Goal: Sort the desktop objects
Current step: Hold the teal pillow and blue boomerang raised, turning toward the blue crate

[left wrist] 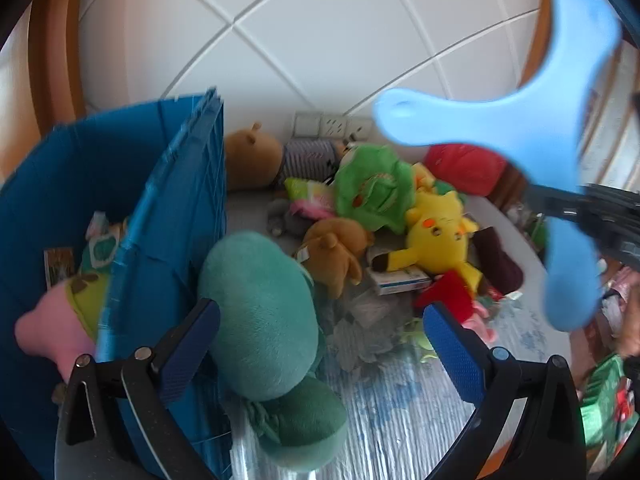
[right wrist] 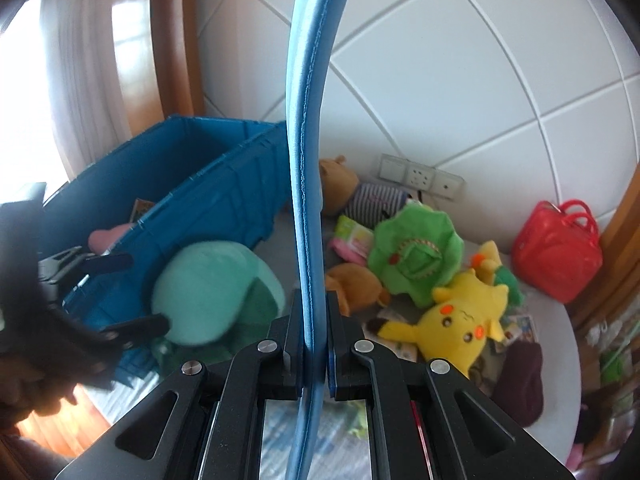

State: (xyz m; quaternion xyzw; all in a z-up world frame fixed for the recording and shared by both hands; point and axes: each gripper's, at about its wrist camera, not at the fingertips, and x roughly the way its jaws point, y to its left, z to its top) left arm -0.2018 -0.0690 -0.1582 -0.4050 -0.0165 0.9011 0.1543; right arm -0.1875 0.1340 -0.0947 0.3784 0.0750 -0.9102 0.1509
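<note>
Desktop objects crowd the pale tabletop (left wrist: 516, 320): from the left wrist view, a teal plush (left wrist: 260, 316) lies just against the outer wall of the blue crate (left wrist: 176, 200) at the table's left side, and the left gripper (left wrist: 320, 352) hangs over it with its jaws spread wide, one blue pad near the plush's left flank, the other well off to the right, pressing on nothing. Inside the crate sits a pink and green plush (left wrist: 60, 320). Toward the back edge lie a brown bear in a striped shirt (left wrist: 256, 160), a green plush (left wrist: 376, 192), a yellow plush (left wrist: 436, 232) and a smaller brown plush (left wrist: 336, 252), heaped near one another. A light blue three-armed boomerang (left wrist: 560, 120) fills the upper right, held up in the air above the table. From the right wrist view, the right gripper (right wrist: 314, 320) is clenched on the boomerang (right wrist: 308, 120), whose thin edge rises straight up through the middle of the picture. Left of it stands the crate (right wrist: 224, 200) with the teal plush (right wrist: 208, 292) leaning at its near wall, and the left gripper (right wrist: 132, 292) reaches in from the left edge, its dark fingers either side of that plush without closing. Right of the boomerang lie the green plush (right wrist: 416, 256) and yellow plush (right wrist: 460, 320), with a red bag (right wrist: 556, 252) at the table's far right corner by the tiled wall.
</note>
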